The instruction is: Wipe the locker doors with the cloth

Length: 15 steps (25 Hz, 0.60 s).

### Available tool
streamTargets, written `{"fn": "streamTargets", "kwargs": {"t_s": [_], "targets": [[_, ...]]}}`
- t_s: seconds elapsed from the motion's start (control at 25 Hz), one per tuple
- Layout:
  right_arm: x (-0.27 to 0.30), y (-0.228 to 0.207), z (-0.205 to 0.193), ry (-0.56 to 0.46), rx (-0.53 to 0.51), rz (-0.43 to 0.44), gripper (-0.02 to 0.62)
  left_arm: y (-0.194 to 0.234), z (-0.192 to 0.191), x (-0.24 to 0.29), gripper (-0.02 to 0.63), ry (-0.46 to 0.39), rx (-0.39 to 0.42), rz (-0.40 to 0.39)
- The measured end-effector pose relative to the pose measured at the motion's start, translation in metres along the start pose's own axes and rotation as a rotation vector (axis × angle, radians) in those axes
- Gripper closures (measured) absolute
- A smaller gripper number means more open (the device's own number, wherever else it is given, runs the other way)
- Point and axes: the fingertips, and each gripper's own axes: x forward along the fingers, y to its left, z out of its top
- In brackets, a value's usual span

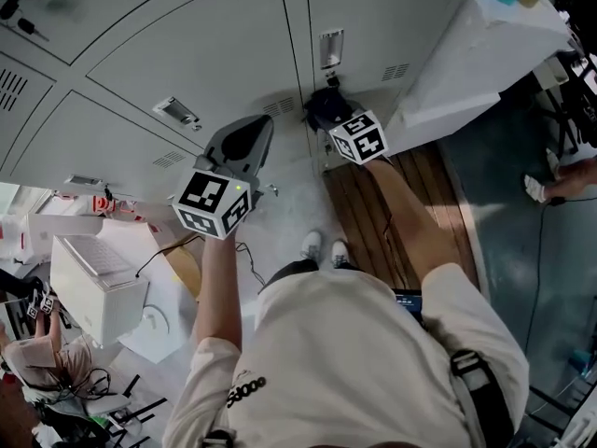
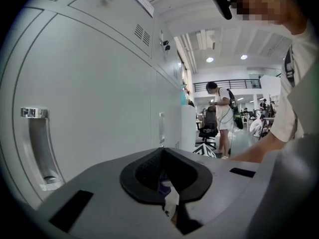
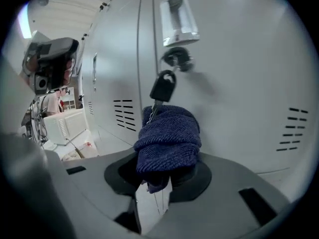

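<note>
The jaws of the right gripper (image 3: 164,158) clamp a bunched dark blue cloth (image 3: 168,138), which bulges past their tips. Just beyond it a black key (image 3: 163,87) hangs from the lock of a grey locker door (image 3: 239,83); the cloth seems to touch that door. The left gripper (image 2: 162,151) has its jaws pressed together on nothing, with a metal handle (image 2: 39,148) to their left.

The person is stretching both bare arms forward and down. The left forearm (image 1: 216,287) is reaching out with the left gripper (image 1: 244,143) at its end, whose jaws are pressing together with nothing between them. The right forearm (image 1: 410,213) is extending further ahead, so the right gripper (image 1: 334,119) is sitting beyond the left one and apart from it. Its jaws are clamping a bunched dark blue cloth (image 3: 169,138).
</note>
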Motion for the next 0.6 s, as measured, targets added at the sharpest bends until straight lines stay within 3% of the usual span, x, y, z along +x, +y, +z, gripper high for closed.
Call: {"fn": "streamTargets", "kwargs": {"t_s": [0.12, 0.32, 0.6], "targets": [[0.002, 0.008, 0.007, 0.008, -0.025, -0.024, 0.503, 0.004, 0.001, -0.012, 0.588, -0.006, 0.004, 0.022], [-0.019, 0.014, 0.054, -0.096, -0.057, -0.077, 0.503, 0.006, 0.001, -0.025, 0.588, -0.018, 0.008, 0.036], [-0.036, 0.034, 0.100, -0.200, 0.223, -0.033, 0.503, -0.002, 0.013, -0.033, 0.588, -0.049, 0.027, 0.021]]}}
